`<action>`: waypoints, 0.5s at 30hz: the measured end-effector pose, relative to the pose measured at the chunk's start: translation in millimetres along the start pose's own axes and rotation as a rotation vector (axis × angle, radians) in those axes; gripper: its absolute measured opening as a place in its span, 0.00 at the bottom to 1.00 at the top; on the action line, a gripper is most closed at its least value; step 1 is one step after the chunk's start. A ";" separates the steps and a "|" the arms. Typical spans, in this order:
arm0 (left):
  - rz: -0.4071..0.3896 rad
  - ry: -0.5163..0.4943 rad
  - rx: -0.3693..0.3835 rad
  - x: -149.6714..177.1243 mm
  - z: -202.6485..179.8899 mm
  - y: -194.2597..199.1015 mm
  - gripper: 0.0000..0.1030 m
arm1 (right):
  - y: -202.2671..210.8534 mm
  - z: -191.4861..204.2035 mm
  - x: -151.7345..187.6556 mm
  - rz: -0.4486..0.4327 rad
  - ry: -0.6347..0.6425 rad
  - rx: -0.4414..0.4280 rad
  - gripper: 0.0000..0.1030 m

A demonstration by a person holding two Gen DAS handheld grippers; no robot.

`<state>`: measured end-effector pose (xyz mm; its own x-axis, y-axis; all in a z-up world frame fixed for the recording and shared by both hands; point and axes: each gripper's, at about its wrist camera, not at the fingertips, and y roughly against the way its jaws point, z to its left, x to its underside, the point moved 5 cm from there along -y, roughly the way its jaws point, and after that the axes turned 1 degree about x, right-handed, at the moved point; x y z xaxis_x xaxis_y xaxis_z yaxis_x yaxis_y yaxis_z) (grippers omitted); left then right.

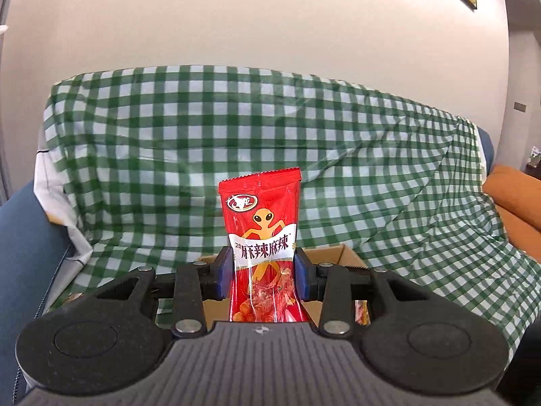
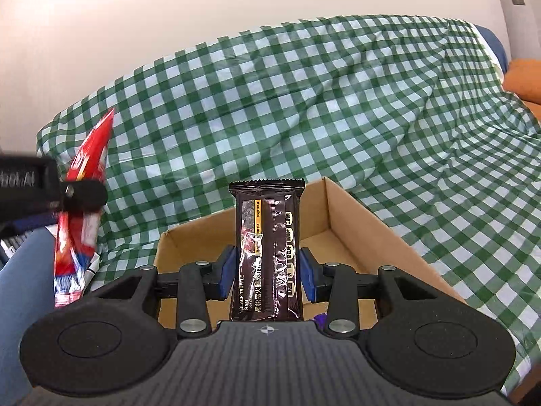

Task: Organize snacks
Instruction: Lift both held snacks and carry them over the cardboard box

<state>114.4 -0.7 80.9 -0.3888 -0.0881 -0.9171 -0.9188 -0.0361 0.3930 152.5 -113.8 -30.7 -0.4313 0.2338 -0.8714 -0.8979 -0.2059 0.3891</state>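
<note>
My right tongs, pinching the dark brown snack bar upright, sit nearer the open cardboard box just beyond than my left tongs, clamped on the tall red snack packet.

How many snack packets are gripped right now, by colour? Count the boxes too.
Red snack packet: 1, clamped upright in the left gripper
Dark brown black truffle ham packet: 1, clamped upright in the right gripper
Cardboard box: 1, open, on the green checked cloth
Total: 3 (2 packets, 1 box)
</note>
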 end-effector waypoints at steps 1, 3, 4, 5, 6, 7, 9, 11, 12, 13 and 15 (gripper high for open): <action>-0.002 0.000 0.005 -1.7 -2.8 -0.8 0.40 | -0.1 -0.2 0.2 -0.001 0.000 0.001 0.40; -0.006 -0.005 0.011 -4.4 -6.9 -1.9 0.40 | -0.1 0.1 -0.3 -0.002 -0.003 0.004 0.40; -0.009 -0.009 0.015 -5.9 -9.1 -2.3 0.40 | -0.5 0.0 -0.5 -0.002 -0.005 0.005 0.40; -0.011 -0.011 0.017 -7.2 -10.8 -2.6 0.40 | -0.6 -0.2 -0.6 -0.002 -0.007 0.006 0.40; -0.012 -0.013 0.019 -8.5 -12.1 -3.3 0.40 | -0.7 -0.1 -0.5 -0.002 -0.007 0.008 0.40; -0.013 -0.014 0.020 -9.3 -12.9 -3.6 0.40 | -0.4 0.5 -0.6 -0.002 -0.007 0.008 0.40; -0.015 -0.013 0.019 -10.6 -14.2 -4.6 0.40 | -0.8 1.1 -0.5 -0.002 -0.005 0.008 0.40; -0.017 -0.010 0.020 -10.7 -13.2 -2.6 0.40 | -0.4 2.0 -0.6 -0.004 -0.005 0.008 0.40; -0.018 -0.011 0.020 -11.2 -13.8 -2.8 0.40 | -0.1 2.2 -0.8 -0.006 -0.004 0.009 0.40; -0.018 -0.012 0.021 -11.7 -14.3 -2.4 0.40 | -0.2 1.9 -0.9 -0.007 -0.004 0.010 0.40; -0.020 -0.013 0.023 -11.8 -14.2 -1.9 0.40 | -0.2 1.4 -1.0 -0.007 -0.007 0.011 0.40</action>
<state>121.7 -13.7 91.9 -0.3714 -0.0747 -0.9255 -0.9275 -0.0150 0.3734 152.9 -112.7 -29.4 -0.4258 0.2420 -0.8719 -0.9016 -0.1941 0.3865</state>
